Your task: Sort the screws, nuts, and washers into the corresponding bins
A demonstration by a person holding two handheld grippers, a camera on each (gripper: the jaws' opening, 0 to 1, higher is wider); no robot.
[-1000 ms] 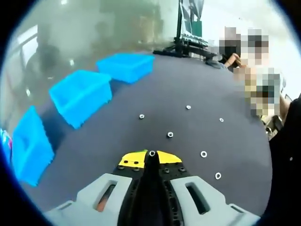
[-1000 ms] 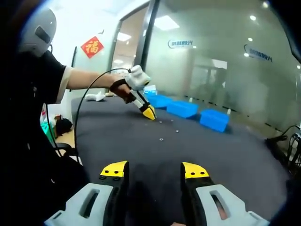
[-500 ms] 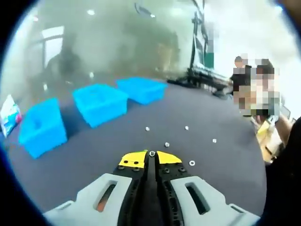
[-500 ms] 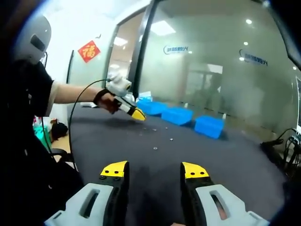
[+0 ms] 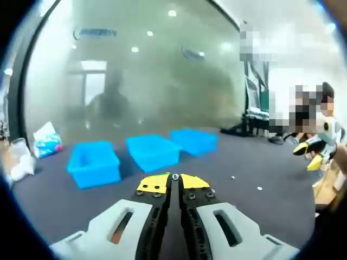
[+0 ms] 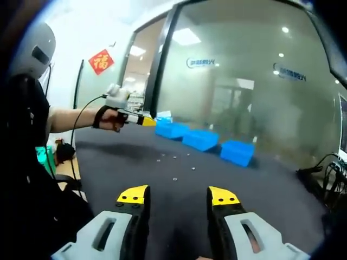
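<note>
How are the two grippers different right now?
The left gripper is shut, pinching a small nut at its tips; the right gripper is open and holds nothing. The left is raised and pointed toward the blue bins; the right hangs low over the table. Both have yellow tips.

Bright ceiling lights glare on hazy glass; fisheye edges blurred.

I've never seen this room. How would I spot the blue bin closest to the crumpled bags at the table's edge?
Find the dark table before the frosted glass wall, seen from the left gripper view. Three open blue bins stand in a row along its far side. The one you want is the end bin, nearest the colourful bag; the middle bin and the far bin lie beyond it.
</note>
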